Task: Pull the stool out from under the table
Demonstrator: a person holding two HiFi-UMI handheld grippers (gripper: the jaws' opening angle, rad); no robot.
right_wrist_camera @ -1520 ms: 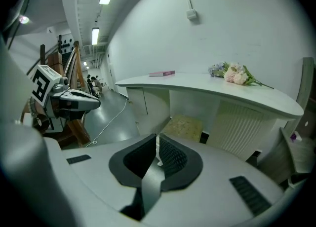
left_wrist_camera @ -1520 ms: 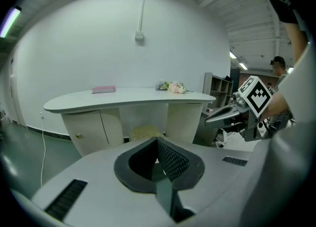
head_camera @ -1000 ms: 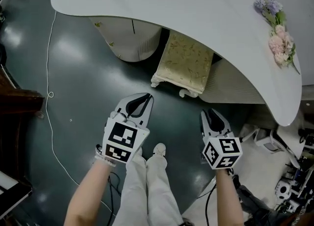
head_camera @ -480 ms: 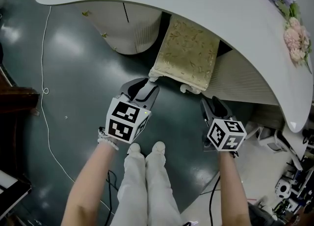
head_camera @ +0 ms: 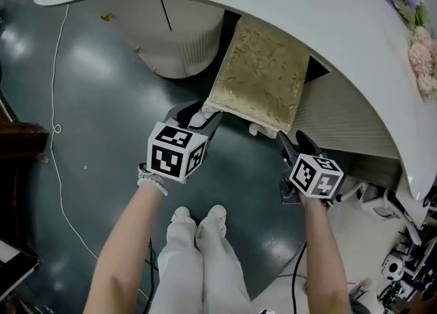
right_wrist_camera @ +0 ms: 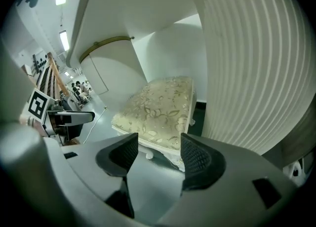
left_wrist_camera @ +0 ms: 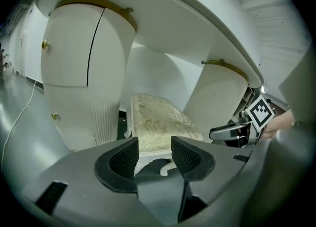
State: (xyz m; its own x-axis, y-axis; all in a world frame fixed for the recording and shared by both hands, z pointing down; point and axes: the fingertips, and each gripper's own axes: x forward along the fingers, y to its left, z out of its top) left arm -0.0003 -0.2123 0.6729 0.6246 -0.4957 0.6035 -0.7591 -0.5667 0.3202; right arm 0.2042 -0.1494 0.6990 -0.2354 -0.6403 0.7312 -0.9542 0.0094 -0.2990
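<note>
The stool [head_camera: 259,74] has a cream floral cushion and white carved legs, and its far part lies under the white table [head_camera: 307,5]. My left gripper [head_camera: 198,116] is at the stool's near left corner, its jaws opening. In the left gripper view, the stool [left_wrist_camera: 158,122] shows just beyond the left gripper [left_wrist_camera: 153,157], with nothing between the pads. My right gripper [head_camera: 290,143] is by the near right corner, its jaws also opening. In the right gripper view, the stool [right_wrist_camera: 158,110] shows past the right gripper [right_wrist_camera: 158,154], whose pads are empty.
A rounded white cabinet [head_camera: 184,39] flanks the stool on the left and a ribbed pedestal [head_camera: 341,115] on the right. Flowers [head_camera: 416,26] lie on the tabletop. A white cable [head_camera: 58,101] runs over the dark floor. The person's feet [head_camera: 198,217] stand behind the grippers.
Both grippers have moved forward to the stool's near edge, and their jaws have gone from nearly shut to open. The head view has shifted closer to the table.
</note>
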